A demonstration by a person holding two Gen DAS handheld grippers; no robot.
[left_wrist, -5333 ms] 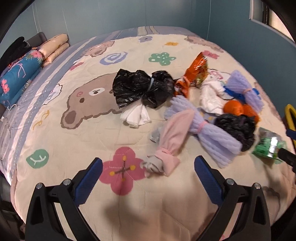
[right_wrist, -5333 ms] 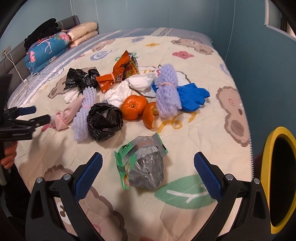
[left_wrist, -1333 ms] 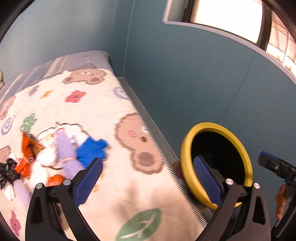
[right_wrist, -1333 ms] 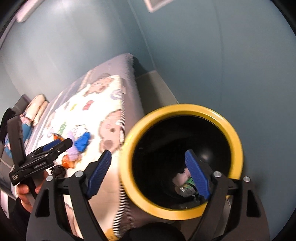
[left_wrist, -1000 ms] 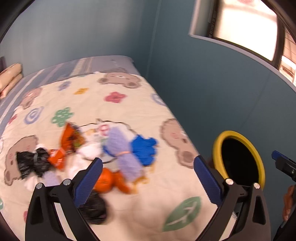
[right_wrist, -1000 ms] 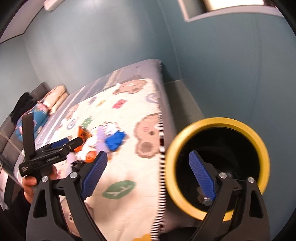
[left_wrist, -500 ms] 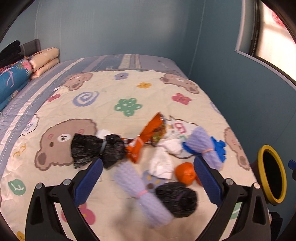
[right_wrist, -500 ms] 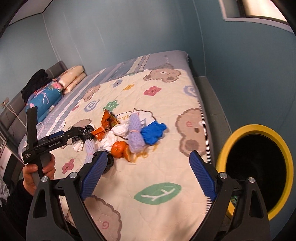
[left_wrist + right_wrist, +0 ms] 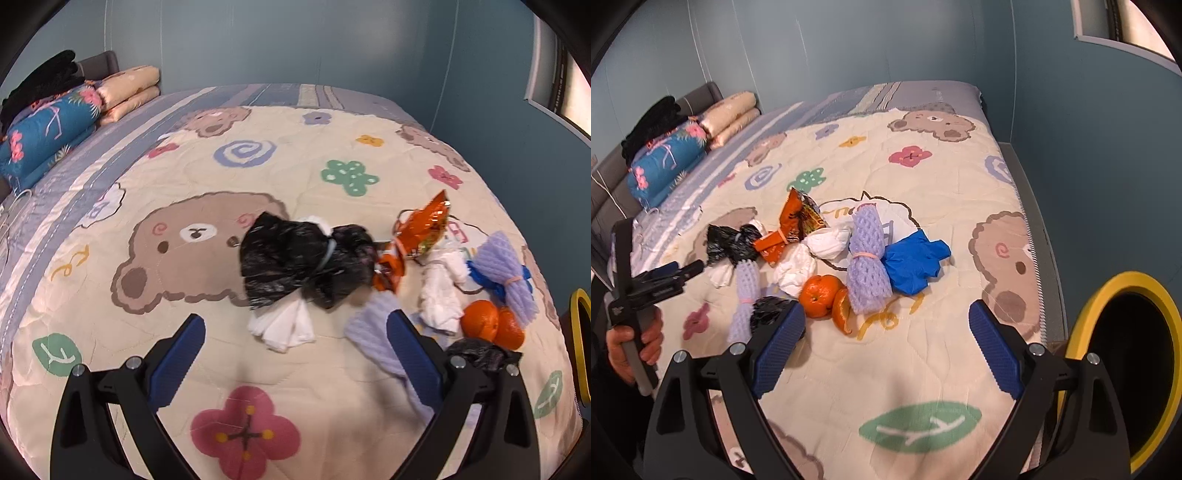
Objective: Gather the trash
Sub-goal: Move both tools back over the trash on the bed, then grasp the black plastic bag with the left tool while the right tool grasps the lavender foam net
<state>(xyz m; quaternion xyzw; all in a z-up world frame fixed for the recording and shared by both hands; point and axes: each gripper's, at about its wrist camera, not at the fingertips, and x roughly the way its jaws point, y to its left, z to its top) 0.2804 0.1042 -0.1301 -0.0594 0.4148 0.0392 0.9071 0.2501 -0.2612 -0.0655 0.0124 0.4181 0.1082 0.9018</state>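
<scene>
while both grippers gape empty, trash litters the quilt.

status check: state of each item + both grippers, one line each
left gripper: open, empty, over the quilt
right gripper: open, empty
black bag bundle: tied at the middle, on the bed
orange snack wrapper: crumpled, banded at one end
orange: whole, peel piece beside it
blue glove: crumpled, touching the purple foam net
yellow-rimmed bin: open, beside the bed
</scene>
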